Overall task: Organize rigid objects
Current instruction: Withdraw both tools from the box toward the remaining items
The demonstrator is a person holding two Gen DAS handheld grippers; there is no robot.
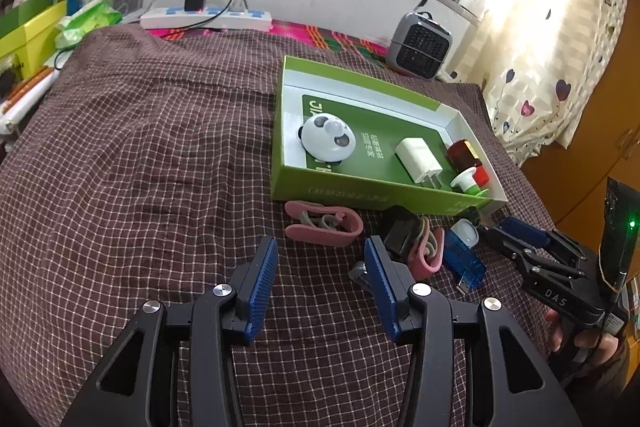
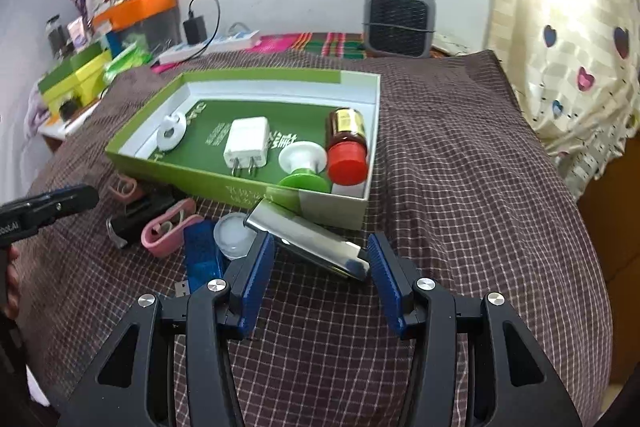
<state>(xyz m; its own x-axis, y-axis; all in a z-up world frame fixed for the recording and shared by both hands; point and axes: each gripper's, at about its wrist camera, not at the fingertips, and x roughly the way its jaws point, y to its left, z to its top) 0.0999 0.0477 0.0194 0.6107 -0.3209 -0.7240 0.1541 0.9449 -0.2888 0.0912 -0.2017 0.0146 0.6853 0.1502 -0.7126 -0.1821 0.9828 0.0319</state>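
- Checked cloth [image 2: 460, 155] covers whole work surface.
- Green box [image 2: 224, 187] sits mid-cloth; inside: panda gadget [image 1: 328, 139] far left, white charger [image 2: 247, 143] centre, red-cap bottle [image 2: 347, 147] right, green-white spool [image 2: 302, 167] near wall.
- Left gripper [image 1: 322, 259]: jaws apart, nothing between; pink clip [image 1: 324, 225] just beyond.
- Right gripper [image 2: 320, 259]: jaws apart, silver bar [image 2: 308, 241] between them, pads not pressing.
- Blue USB stick [image 2: 202, 255] and clear cap [image 2: 236, 233] lie left of bar, outside box.

Brown checked cloth [image 2: 460, 187], green box [image 2: 208, 173], white charger [image 2: 247, 143], red-capped bottle [image 2: 347, 147], pink clip [image 1: 324, 223], blue-padded tools
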